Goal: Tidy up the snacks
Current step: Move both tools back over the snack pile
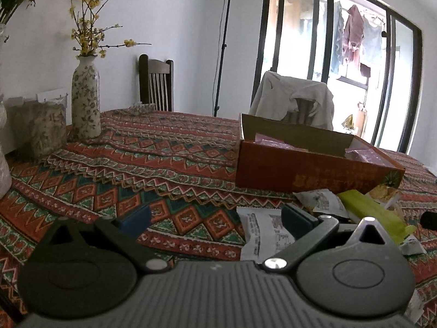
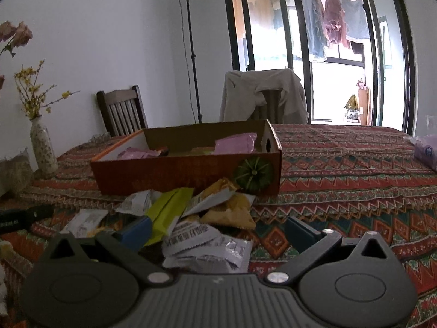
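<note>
An open orange cardboard box stands on the patterned tablecloth with pink packets inside. A pile of loose snack packets lies in front of it: a green one, yellow ones and white ones. My right gripper is open just above the white packets, holding nothing. My left gripper is open and empty, low over the cloth left of the pile.
A floral vase with yellow flowers and a jar stand at the table's left. Two chairs, one draped with cloth, stand behind the table. A purple bag lies far right. A black object lies left of the pile.
</note>
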{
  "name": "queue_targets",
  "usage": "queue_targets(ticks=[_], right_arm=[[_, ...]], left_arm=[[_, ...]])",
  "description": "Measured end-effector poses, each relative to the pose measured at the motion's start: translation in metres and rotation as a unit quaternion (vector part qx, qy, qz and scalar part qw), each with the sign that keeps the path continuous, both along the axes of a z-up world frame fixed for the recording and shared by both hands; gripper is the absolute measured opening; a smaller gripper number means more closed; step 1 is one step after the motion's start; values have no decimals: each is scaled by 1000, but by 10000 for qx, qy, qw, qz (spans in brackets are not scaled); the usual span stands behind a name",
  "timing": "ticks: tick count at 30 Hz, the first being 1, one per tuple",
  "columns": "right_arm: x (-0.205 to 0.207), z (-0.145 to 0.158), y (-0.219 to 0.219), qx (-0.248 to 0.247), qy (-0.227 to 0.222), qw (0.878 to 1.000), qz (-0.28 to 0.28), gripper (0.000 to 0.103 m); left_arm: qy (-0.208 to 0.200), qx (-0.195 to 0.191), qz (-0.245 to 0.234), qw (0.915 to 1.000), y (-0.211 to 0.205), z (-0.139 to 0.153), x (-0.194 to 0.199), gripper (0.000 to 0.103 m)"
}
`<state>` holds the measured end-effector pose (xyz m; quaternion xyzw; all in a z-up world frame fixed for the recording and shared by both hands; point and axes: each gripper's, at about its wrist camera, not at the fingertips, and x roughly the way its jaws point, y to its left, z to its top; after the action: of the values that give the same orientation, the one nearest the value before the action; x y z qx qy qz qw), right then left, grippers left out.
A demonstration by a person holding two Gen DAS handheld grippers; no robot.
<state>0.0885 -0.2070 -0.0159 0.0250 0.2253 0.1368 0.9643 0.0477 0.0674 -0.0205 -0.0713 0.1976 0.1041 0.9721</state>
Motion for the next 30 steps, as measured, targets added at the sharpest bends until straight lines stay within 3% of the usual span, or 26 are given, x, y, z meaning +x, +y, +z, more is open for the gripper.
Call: queue_targets(ticks=[12,28,30], right_arm=[[3,-10,2,-23,248,9997,-44,98],[47,-30,26,-533,1051,9929,163,98],[45,-30,30,-645,1007,9926,196,92]], left_arm=[[41,-124,-119,9998,3,-2,2,103],[126,-119,-99,9998,3,-2,4,103],[147,-116,-91,9998,2,-3,5,103]])
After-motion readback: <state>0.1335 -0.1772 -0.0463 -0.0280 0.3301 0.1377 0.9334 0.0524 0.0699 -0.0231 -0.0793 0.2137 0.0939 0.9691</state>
